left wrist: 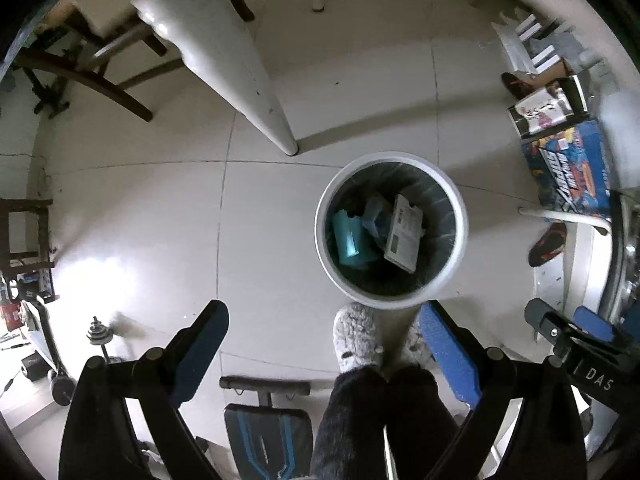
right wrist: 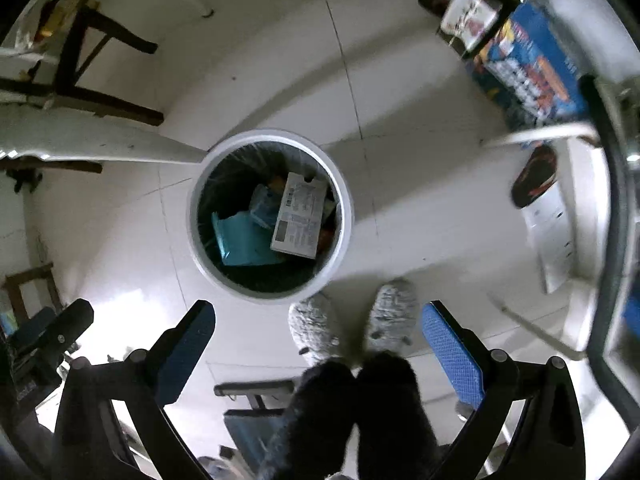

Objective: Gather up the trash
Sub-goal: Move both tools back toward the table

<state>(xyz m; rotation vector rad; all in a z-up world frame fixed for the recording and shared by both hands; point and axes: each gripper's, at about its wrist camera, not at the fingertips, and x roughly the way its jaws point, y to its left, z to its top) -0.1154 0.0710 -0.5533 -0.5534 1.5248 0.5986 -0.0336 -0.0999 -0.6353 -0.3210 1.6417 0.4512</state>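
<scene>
A round white trash bin (left wrist: 460,216) with a dark liner stands on the tiled floor below both grippers; the right wrist view shows the same bin (right wrist: 347,216). Inside lie a teal packet (left wrist: 349,240), a blue wrapper (left wrist: 376,216) and a white printed carton (left wrist: 405,234). From the right wrist I see the teal packet (right wrist: 240,240) and the carton (right wrist: 299,216) too. My left gripper (left wrist: 326,324) hangs high over the floor, pointing down, open and empty. My right gripper (right wrist: 320,322) is likewise open with nothing between its blue pads.
A person's fuzzy grey slippers (left wrist: 357,338) and dark trouser legs stand just beside the bin. A white table leg (left wrist: 256,92) rises near it. Colourful boxes (left wrist: 568,168) and shoes lie at the right, dark wooden chairs (left wrist: 80,68) at the left, a weight bench (left wrist: 266,420) and dumbbell below.
</scene>
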